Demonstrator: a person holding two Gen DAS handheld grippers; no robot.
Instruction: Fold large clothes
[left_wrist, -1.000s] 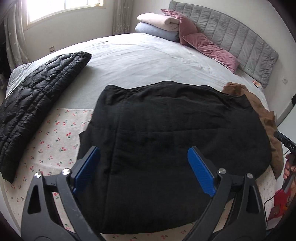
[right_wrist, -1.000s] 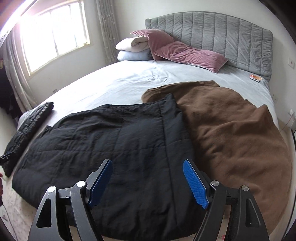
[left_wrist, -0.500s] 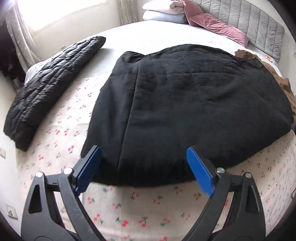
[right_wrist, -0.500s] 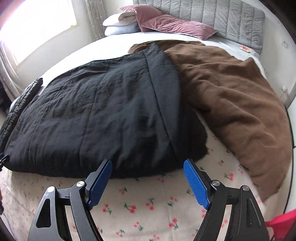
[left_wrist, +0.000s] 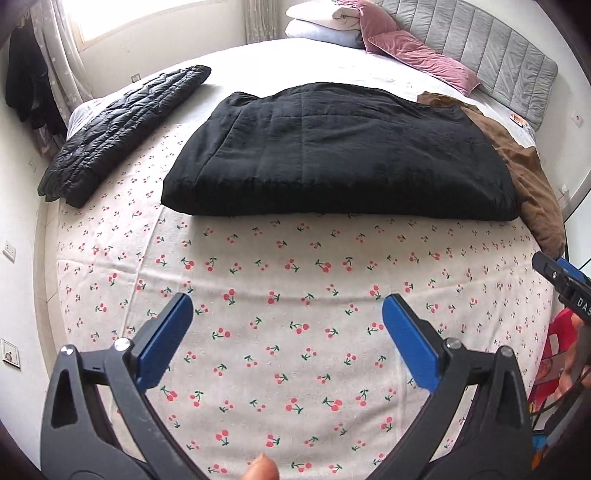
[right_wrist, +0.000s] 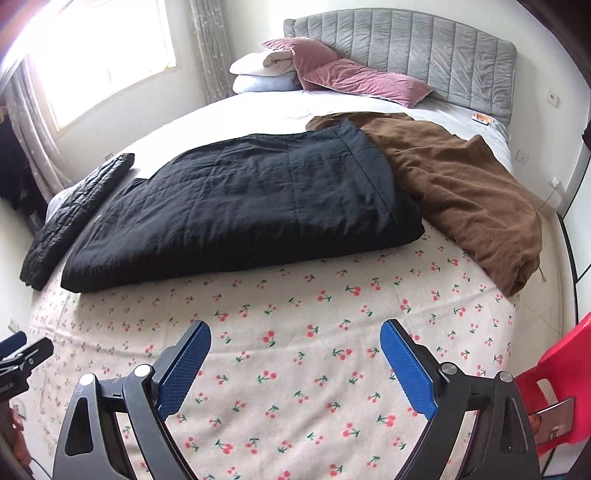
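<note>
Black quilted fabric, the folded padded coat (left_wrist: 332, 155), lies ahead of both grippers on the cherry-print sheet (left_wrist: 295, 295), well apart from their fingertips. The left gripper (left_wrist: 288, 325) hovers over the sheet with its blue pads spread wide, gripping nothing. The right gripper (right_wrist: 295, 350) is likewise splayed and empty. A brown coat (right_wrist: 461, 192) lies ahead and to the right, touching the black one. A black puffer jacket (left_wrist: 122, 125) rests ahead to the left.
</note>
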